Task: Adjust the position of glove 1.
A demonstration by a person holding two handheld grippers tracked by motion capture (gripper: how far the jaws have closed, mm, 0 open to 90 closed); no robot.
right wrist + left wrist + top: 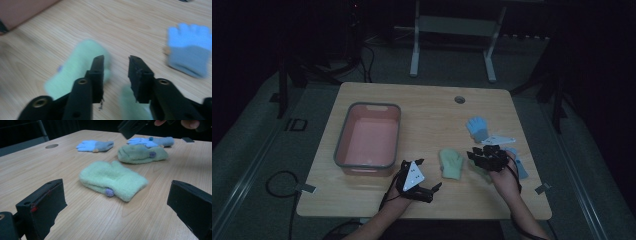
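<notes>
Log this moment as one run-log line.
left gripper: jaws open, empty | right gripper: jaws apart, empty | pale green fuzzy mitten: on wooden table | pink plastic bin: empty

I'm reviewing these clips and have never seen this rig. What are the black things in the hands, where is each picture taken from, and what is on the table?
A person holds a two-jaw gripper in each hand. The high view looks down on the table: the left gripper shows at the left, the right gripper at the right. The other two pictures come from cameras riding on the grippers, looking along their black jaws.

On the table lie a pink bin, two green mittens, one nearer and one farther, and two blue gloves.

Both grippers hold nothing. The left jaws stand wide open; the right jaws hang apart above the green mittens.
</notes>
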